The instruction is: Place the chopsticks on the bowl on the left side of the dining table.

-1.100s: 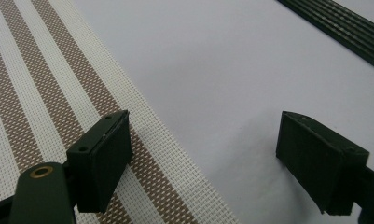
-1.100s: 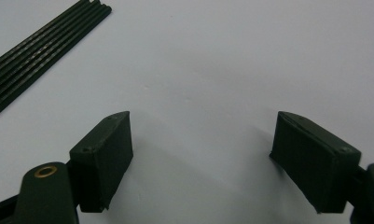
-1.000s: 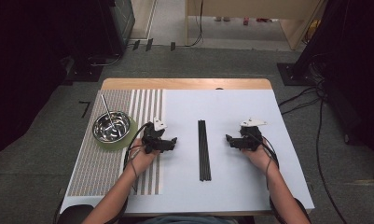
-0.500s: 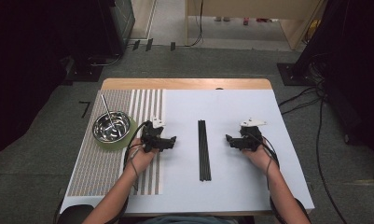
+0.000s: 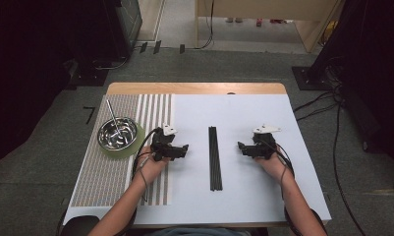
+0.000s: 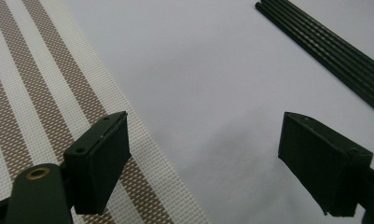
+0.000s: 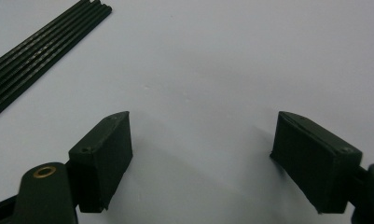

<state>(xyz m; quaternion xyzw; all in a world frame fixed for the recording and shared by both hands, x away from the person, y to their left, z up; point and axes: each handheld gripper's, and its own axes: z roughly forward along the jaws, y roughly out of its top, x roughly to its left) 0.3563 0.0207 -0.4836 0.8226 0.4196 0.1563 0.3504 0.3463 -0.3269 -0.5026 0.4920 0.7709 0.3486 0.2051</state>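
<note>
Not started: black sticks point(image 5: 214, 157) lie untouched mid-counter; left gripper point(image 5: 183, 149) at 9 o'clock & right gripper point(image 5: 240, 147) at 3 o'clock, both spread wide, empty.

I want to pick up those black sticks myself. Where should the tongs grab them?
Probably the near end of the black sticks, coming from above. They lie flat in a tight bundle pointing away from the person, so open tongs could straddle them crosswise.

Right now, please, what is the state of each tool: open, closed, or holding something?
Left tool: open, holding nothing, over the table beside the black rods.
Right tool: open, holding nothing.
</note>
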